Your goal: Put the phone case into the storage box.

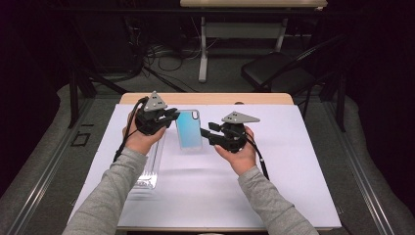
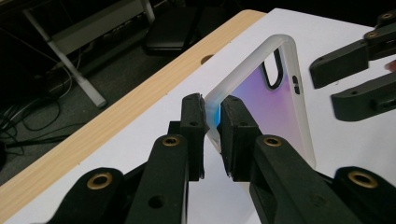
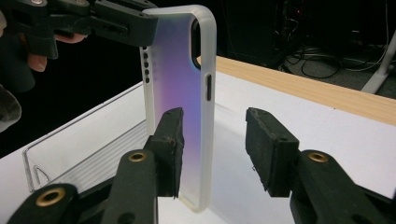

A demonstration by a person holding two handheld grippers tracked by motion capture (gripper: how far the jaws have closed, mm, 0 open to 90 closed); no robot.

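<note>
Now phone case in left tool.

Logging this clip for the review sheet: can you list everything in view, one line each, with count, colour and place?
phone case: one, frosted clear rim with blue-to-purple back, over the middle of the mat, its edge pinched by the left gripper.
clear plastic tray: one, transparent, lying on the mat at the left.
mat: one, white, covering the table.
table: one, light wood, edge showing beyond the mat.
folding chair: one, black, on the floor behind the table.
left gripper: one, black, shut on the case's rim.
right gripper: one, black, jaws apart beside the case's side edge, not pressing it.
sleeves: two, grey, entering from the bottom.
</note>
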